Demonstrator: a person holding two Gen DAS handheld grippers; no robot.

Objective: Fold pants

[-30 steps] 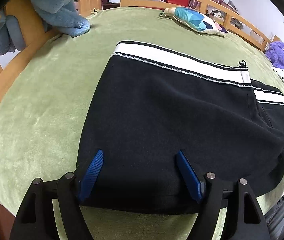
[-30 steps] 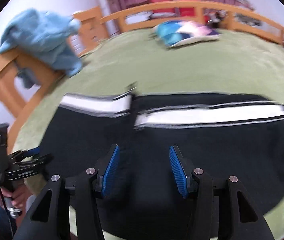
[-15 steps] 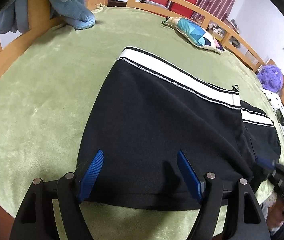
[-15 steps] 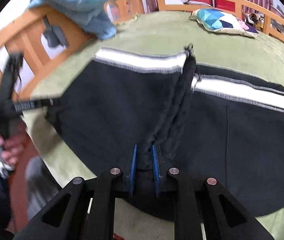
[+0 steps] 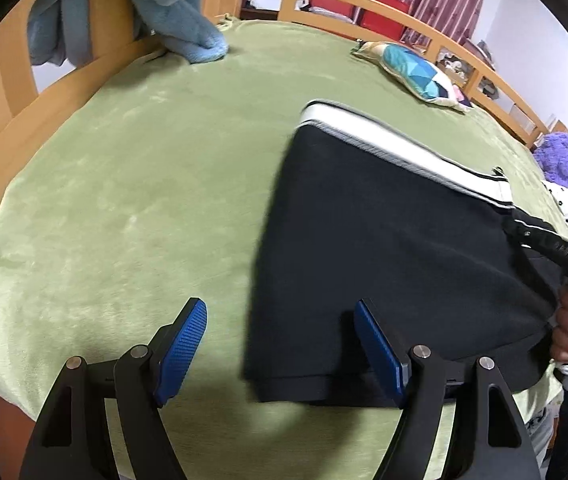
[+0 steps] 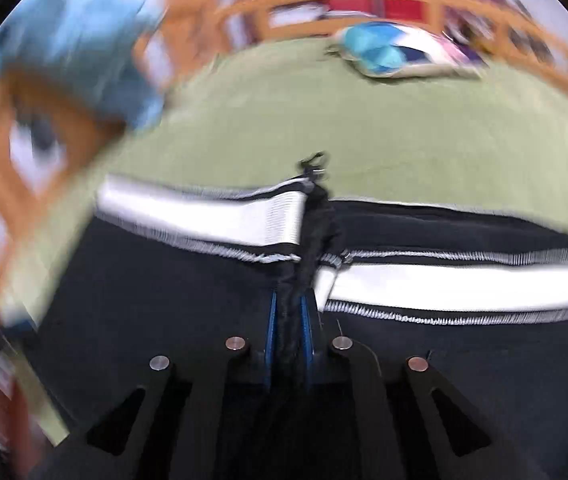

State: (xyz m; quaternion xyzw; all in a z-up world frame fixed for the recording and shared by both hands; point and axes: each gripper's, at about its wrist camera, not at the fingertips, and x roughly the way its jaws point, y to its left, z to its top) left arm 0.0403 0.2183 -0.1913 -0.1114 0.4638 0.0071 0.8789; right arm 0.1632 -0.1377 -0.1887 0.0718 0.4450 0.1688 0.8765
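Black pants [image 5: 384,248] with a white side stripe [image 5: 384,144] lie on the green bed cover [image 5: 144,184]. My left gripper [image 5: 280,348] is open and empty, its jaws astride the pants' left hem corner. My right gripper [image 6: 287,316] is shut on a pinched ridge of the black pants fabric [image 6: 316,216] near the middle fold; the white stripe [image 6: 444,288] runs across in front of it. In the left wrist view the right gripper [image 5: 564,252] shows at the far right, pulling the fabric.
A wooden bed rail [image 5: 364,4] rings the bed. A light blue blanket [image 5: 172,12] hangs over the left rail. A patterned pillow [image 5: 416,72] lies at the back and a purple plush [image 5: 560,156] at the far right.
My right gripper closed on the pants fabric and dragged it right. The pants slid right relative to my left gripper, which stays open and now spans only the hem corner.
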